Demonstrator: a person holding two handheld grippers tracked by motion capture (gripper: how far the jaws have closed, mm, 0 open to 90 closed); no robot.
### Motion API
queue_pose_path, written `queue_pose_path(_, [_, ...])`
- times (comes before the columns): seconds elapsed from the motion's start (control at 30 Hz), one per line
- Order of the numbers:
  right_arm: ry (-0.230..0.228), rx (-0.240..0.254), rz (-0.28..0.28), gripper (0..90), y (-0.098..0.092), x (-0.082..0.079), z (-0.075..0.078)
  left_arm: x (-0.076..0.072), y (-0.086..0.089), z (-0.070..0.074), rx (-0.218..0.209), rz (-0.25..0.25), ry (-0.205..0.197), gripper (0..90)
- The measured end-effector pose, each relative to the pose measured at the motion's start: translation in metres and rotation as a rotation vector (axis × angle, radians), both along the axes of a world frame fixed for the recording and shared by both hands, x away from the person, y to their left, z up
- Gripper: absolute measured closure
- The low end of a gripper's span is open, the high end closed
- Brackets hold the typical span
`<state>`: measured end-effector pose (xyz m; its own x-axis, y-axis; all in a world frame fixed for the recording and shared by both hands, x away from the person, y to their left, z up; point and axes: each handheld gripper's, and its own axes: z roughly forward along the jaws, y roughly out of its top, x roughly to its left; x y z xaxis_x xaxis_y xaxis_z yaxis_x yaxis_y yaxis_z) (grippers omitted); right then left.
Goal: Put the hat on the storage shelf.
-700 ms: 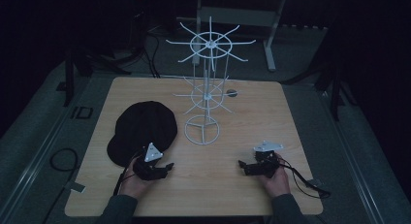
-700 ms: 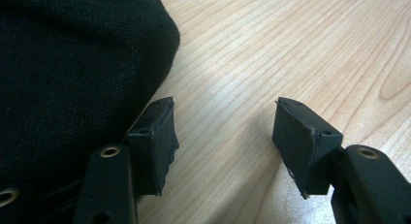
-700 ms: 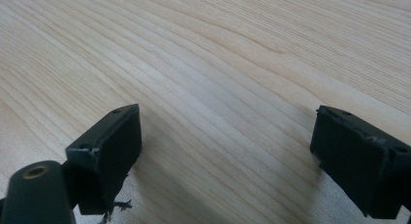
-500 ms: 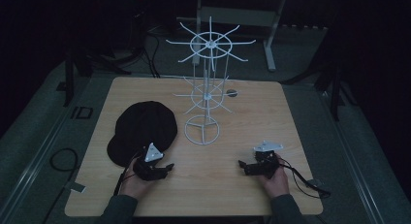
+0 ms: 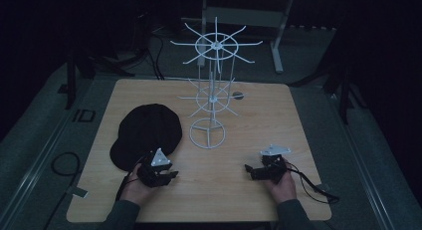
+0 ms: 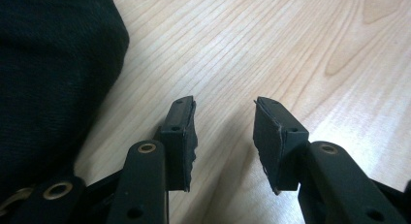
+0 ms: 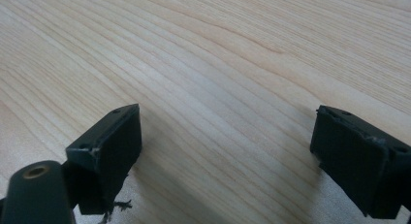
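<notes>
A black cap (image 5: 145, 133) lies on the left part of the wooden table (image 5: 263, 120); in the left gripper view its dark cloth (image 6: 53, 73) lies to the left of the jaws. A white wire rack (image 5: 213, 46) with spoked arms stands on a ring base (image 5: 207, 137) at the table's middle. My left gripper (image 5: 170, 174) rests just below the cap's near edge, held in a hand. Its jaws (image 6: 225, 122) stand apart over bare wood with nothing between them. My right gripper (image 5: 249, 169) sits at the near right, its jaws (image 7: 228, 136) spread wide over bare wood.
A small grey round object (image 5: 238, 95) lies on the table behind the rack. Cables trail from both grippers toward the near edge. Dark floor, table legs and cords surround the table.
</notes>
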<state>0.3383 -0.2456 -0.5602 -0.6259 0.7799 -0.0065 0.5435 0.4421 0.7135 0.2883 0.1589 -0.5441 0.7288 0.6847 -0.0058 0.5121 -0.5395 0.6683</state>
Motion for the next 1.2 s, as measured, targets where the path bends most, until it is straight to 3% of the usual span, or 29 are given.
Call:
queue_pose_path(0.3, [-0.002,0.000,-0.004,10.9,0.001,0.001,0.000,0.000,0.016,0.033,0.013,-0.017,-0.018,56.3])
queue_pose_path(0.73, [-0.001,0.000,-0.005,10.9,0.001,0.001,0.000,0.016,0.037,0.073,0.010,0.039,-0.087,48.5])
queue_pose_path(0.97, [-0.001,0.000,-0.005,10.9,0.001,0.001,0.000,0.032,0.049,0.085,0.003,0.091,-0.096,42.0])
queue_pose_path(1.2, [-0.001,0.001,-0.006,10.9,0.001,0.001,0.000,0.045,0.057,0.089,0.008,0.148,-0.114,26.6])
